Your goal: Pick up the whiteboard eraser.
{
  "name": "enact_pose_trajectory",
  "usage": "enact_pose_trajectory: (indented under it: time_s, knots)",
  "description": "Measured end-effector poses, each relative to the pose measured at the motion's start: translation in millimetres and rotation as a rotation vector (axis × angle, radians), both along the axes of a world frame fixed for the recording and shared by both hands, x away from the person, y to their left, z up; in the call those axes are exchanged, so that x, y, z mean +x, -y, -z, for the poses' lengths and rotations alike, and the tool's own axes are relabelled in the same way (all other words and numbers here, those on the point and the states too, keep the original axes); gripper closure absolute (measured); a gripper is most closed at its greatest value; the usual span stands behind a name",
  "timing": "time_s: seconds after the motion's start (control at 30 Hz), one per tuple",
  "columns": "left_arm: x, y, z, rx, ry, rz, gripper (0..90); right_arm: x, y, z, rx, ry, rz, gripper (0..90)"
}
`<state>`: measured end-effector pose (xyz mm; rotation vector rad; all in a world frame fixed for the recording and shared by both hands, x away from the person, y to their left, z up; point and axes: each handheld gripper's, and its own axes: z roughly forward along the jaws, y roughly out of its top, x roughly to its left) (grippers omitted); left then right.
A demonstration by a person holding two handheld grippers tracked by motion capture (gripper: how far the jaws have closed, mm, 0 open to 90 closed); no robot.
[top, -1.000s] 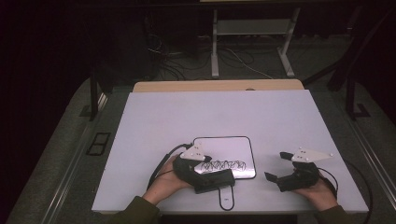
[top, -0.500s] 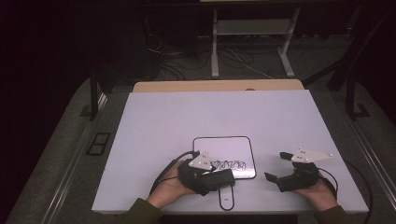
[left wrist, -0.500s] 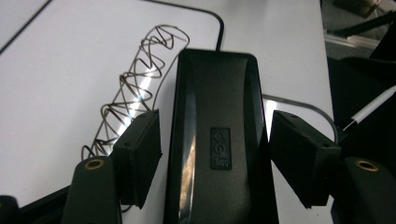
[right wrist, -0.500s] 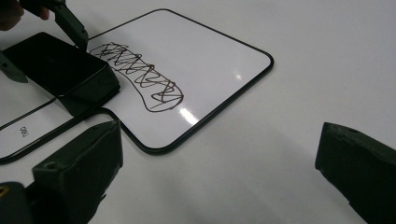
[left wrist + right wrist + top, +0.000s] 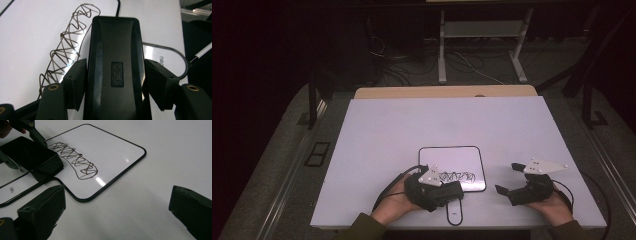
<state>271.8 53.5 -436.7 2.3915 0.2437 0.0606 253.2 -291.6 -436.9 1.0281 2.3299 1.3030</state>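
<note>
The surface [image 5: 412, 130] is plain white. The board [image 5: 110, 150] is white with a thin black rim and a dark brown looping scribble [image 5: 75, 160]. The eraser [image 5: 115, 67] is glossy black. Both tongs, left [image 5: 115, 82] and right [image 5: 117, 212], are black.

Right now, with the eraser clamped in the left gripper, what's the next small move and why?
Probably sweep the left gripper and its black rectangular eraser across the dark scribble on the small black-rimmed whiteboard. The eraser sits at the scribble's end, and the marks look unwiped. The right gripper rests open, apart.
</note>
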Motion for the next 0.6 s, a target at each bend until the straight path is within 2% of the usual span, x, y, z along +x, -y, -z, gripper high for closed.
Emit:
enact_pose_trajectory:
  time_s: [0.33,0.37,0.6]
  knots:
    - [1.0,1.0,2.7,0.022,-0.007,0.0,38.5,-0.1,0.2,-0.2,-0.001,0.002,0.001,0.0]
    - [0.8,1.3,3.1,0.01,-0.016,-0.011,38.6,-0.1,0.2,-0.2,0.0,0.002,0.002,0.0]
    - [1.5,1.2,2.1,0.014,-0.028,-0.01,39.1,0.0,0.4,-0.4,0.0,0.002,0.003,0.0]
